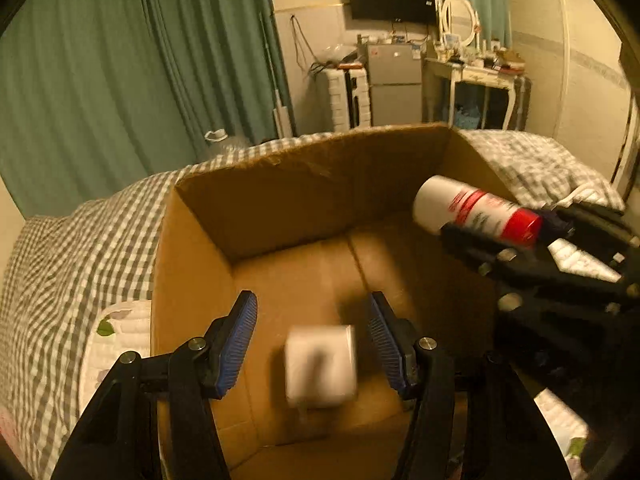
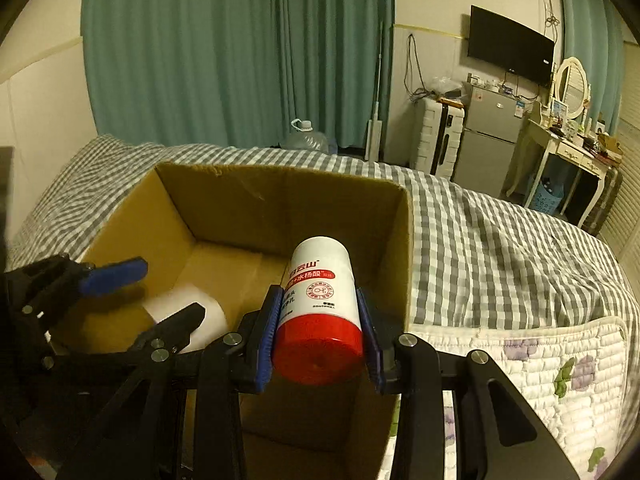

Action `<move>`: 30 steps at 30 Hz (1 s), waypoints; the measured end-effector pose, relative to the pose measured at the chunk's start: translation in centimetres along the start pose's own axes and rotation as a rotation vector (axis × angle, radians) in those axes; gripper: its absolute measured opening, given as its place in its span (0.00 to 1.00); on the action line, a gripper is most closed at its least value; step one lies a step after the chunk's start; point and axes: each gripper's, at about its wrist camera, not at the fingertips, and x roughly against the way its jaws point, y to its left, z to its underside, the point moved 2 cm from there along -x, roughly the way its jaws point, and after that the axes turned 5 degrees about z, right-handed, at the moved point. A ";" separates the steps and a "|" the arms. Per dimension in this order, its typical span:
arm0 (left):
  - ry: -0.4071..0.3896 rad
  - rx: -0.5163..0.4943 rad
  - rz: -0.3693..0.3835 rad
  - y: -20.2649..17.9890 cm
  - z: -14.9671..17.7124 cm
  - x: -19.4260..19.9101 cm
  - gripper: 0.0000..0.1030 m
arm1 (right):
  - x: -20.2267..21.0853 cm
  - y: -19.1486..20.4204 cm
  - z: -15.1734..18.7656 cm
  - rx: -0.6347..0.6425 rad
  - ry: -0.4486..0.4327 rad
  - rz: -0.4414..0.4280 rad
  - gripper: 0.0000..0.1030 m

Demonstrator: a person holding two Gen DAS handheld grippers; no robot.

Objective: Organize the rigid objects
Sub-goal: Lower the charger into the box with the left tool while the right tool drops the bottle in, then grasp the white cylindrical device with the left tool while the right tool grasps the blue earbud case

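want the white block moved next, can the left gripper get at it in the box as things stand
Probably yes. The left gripper is open, right above the white block in the box, with nothing between them. The right gripper holds its bottle off to the side.

Both our wrist views look close down into the cardboard box [image 1: 280, 200] [image 2: 256, 200] on the bed [image 1: 80, 240] [image 2: 500, 240]; the left sees the right tool [image 1: 492, 232] at 3 o'clock, the right sees the left tool [image 2: 156, 292] at 9 o'clock.
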 end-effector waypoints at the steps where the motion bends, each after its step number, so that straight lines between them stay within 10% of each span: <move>1: -0.009 0.000 -0.003 0.1 -0.1 0.3 0.58 | 0.1 -0.1 -0.1 -0.003 0.008 -0.003 0.36; 5: -0.027 0.015 -0.014 0.4 -0.7 3.0 0.59 | 3.6 -1.1 -0.8 -0.062 -0.067 0.001 0.69; 11: -0.075 0.054 -0.017 0.4 -1.1 9.3 0.61 | 11.4 -2.7 -2.4 -0.088 -0.155 0.013 0.80; 20: -0.096 0.100 -0.039 -1.7 3.0 17.0 0.63 | 22.1 -4.5 1.5 -0.048 -0.164 0.049 0.84; 30: 0.036 0.146 0.003 -4.4 13.6 15.8 0.63 | 20.8 -5.4 12.8 -0.029 0.019 0.045 0.84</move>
